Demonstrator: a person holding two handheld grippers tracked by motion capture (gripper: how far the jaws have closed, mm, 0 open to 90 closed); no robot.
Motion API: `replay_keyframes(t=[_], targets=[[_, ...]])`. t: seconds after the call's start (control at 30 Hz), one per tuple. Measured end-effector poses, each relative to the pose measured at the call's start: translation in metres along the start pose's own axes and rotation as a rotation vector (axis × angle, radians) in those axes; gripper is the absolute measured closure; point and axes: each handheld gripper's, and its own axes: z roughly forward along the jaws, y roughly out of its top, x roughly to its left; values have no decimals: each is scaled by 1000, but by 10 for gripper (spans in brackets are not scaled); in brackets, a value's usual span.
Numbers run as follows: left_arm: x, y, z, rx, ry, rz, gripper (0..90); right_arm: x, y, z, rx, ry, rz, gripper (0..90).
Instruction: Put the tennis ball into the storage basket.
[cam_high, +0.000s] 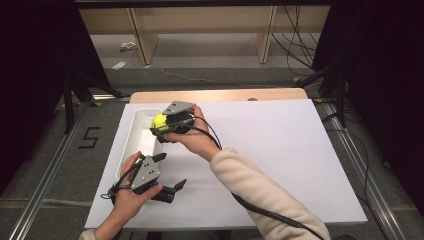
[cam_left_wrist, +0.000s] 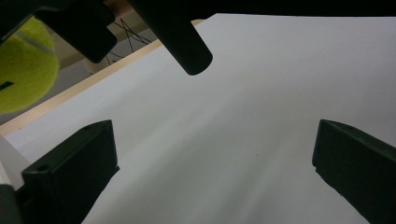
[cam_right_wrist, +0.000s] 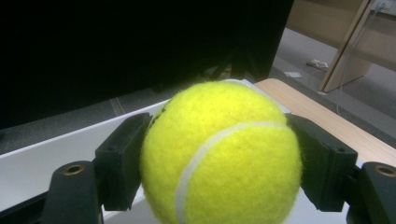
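A laboratory recording station: a bench (cam_high: 280, 150) covered with a white sheet, flanked by black curtains (cam_high: 30, 75) and aluminium floor rails (cam_high: 45, 195), with loose cables (cam_high: 295, 45) on grey carpet, a taped numeral (cam_high: 89, 137), and bare wooden shelving (cam_high: 200, 25) behind.

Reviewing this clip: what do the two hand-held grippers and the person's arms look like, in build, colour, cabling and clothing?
Both tools are black with two blocky jaws. The left hand-held gripper and the right hand-held gripper each carry a grey three-cornered plate on top, dotted with small holes. A black cable trails from the right one along a cream long sleeve. The jaw blocks show round screw holes.
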Motion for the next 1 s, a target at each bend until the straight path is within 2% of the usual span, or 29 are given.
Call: replay_keyframes(t=[1.0], targets=[[-1, 1, 0, -1, -4, 2, 0, 6, 10, 19, 16, 28, -13, 270]])
